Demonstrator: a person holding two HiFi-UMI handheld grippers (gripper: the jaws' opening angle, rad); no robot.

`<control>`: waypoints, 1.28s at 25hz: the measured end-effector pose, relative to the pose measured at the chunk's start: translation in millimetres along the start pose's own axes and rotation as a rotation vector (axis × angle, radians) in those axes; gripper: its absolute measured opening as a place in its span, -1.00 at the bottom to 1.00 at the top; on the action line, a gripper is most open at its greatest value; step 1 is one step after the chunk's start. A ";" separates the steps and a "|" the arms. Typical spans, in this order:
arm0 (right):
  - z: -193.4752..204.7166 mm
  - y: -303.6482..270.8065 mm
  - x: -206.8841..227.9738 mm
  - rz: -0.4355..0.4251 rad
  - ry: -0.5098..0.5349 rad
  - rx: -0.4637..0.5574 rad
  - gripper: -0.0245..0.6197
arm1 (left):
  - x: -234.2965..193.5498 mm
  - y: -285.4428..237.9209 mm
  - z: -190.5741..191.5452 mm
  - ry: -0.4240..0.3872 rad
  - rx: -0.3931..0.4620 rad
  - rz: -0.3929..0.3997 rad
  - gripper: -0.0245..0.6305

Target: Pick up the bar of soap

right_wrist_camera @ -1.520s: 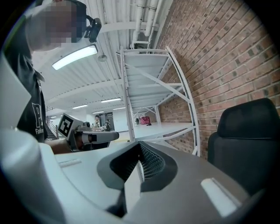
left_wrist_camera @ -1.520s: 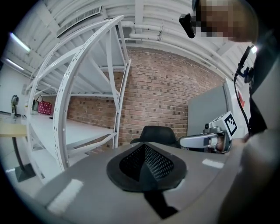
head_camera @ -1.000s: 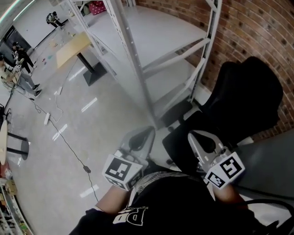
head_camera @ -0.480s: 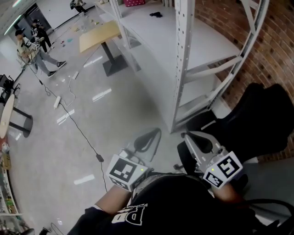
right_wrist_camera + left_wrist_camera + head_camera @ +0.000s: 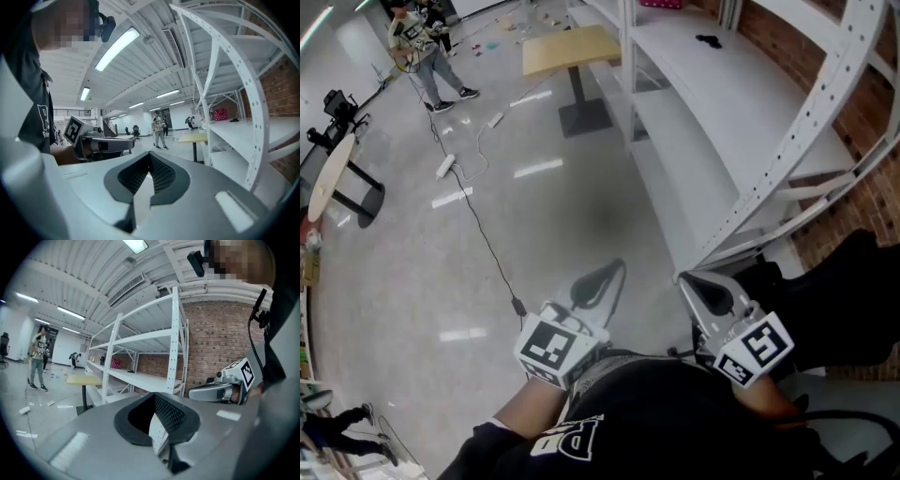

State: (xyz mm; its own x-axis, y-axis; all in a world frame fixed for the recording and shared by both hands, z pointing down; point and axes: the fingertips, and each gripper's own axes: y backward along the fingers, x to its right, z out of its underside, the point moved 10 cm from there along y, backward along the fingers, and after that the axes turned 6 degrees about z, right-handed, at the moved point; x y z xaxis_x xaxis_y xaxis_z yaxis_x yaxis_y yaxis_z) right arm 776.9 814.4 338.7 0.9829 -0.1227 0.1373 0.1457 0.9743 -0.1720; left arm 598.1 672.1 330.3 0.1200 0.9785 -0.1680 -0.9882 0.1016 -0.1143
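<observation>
Grey floor (image 5: 422, 281) and a small table (image 5: 567, 47) now fill the left of the head view, where a second ago brick wall and a black chair dominated, as the wearer swings round. Left gripper (image 5: 605, 275) and right gripper (image 5: 698, 289) ride close to the body, each with jaws pressed together on nothing, while white shelving (image 5: 722, 103) slides across and the chair (image 5: 853, 300) retreats to the right edge. No soap shows in any view, so the search likely continues and pickup has not begun.
</observation>
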 end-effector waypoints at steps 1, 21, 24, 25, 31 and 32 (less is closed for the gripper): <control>-1.3 -12.1 -5.1 -0.014 0.007 -0.007 -0.90 | -10.3 8.3 0.5 0.007 0.006 -0.018 -0.90; -32.8 -249.9 -139.0 -0.429 0.102 -0.055 -0.90 | -163.1 226.2 -7.8 0.068 0.117 -0.540 -0.90; -39.2 -276.5 -155.4 -0.493 0.113 -0.052 -0.90 | -177.1 251.4 -6.1 0.082 0.114 -0.618 -0.90; -39.5 -284.8 -158.2 -0.510 0.115 -0.056 -0.90 | -181.3 256.5 -5.7 0.088 0.118 -0.639 -0.90; -41.2 -344.3 -166.1 -0.613 0.107 -0.090 -0.90 | -208.8 271.7 -7.2 0.102 0.119 -0.746 -0.90; -42.6 -356.6 -168.6 -0.634 0.111 -0.092 -0.90 | -216.5 273.9 -7.5 0.109 0.123 -0.768 -0.90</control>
State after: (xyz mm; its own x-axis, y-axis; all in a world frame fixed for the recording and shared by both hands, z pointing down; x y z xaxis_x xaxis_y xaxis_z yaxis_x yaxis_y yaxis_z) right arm 564.1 479.5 335.3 0.7081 -0.6924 0.1386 0.7057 0.6869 -0.1739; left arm 302.1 486.8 328.0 0.7764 0.6036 -0.1812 -0.6273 0.7680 -0.1292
